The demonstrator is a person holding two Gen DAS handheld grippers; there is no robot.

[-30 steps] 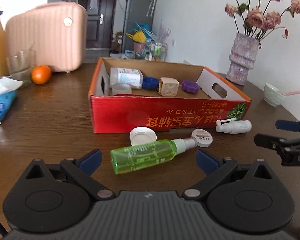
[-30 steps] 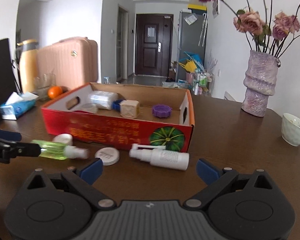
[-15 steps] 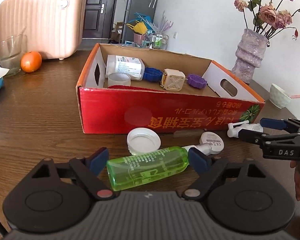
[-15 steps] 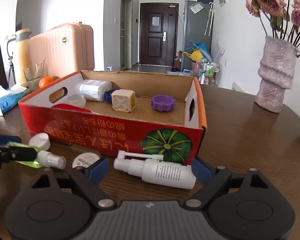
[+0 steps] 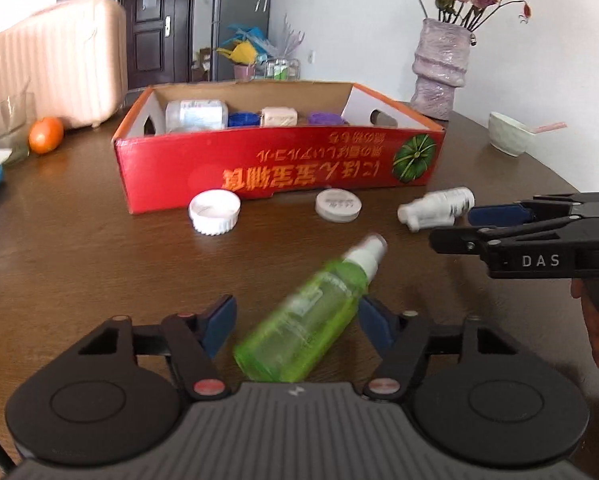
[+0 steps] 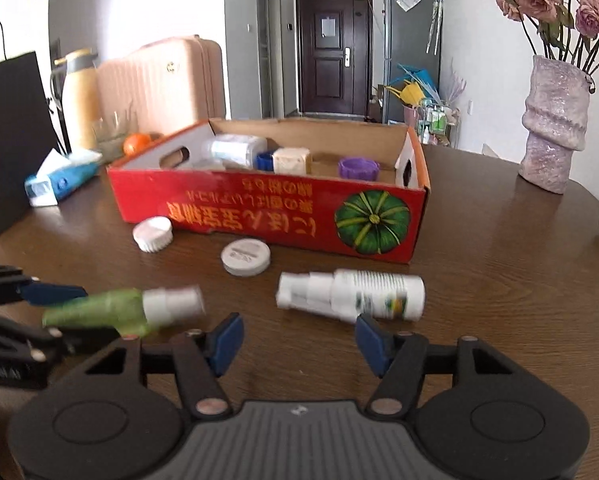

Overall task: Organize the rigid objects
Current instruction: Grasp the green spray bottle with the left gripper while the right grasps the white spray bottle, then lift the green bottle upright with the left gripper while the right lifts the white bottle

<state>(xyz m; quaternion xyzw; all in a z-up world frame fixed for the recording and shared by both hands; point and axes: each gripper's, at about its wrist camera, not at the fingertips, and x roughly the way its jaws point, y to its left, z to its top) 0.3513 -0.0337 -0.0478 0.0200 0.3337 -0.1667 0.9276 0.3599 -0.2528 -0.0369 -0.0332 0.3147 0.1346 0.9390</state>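
A green spray bottle (image 5: 311, 316) lies tilted between the fingers of my left gripper (image 5: 295, 322), which is open around it; the bottle looks blurred. It also shows in the right wrist view (image 6: 123, 310). A white spray bottle (image 6: 355, 296) lies on the table just ahead of my open right gripper (image 6: 299, 340); the same bottle shows in the left wrist view (image 5: 435, 206). A red cardboard box (image 5: 275, 168) holds a white bottle, a beige cube and blue and purple caps. Two white lids (image 5: 214, 212) (image 5: 338, 205) lie in front of the box.
A pink suitcase (image 5: 55, 64), a glass and an orange (image 5: 45, 140) stand at the back left. A purple vase with flowers (image 5: 439, 68) and a white bowl (image 5: 507, 138) stand at the back right. A tissue pack (image 6: 59, 182) lies at the left.
Both grippers pulled back from the box. The green bottle turned from lying crosswise to pointing away between my left fingers. The white bottle rolled and now lies ahead of my right gripper.
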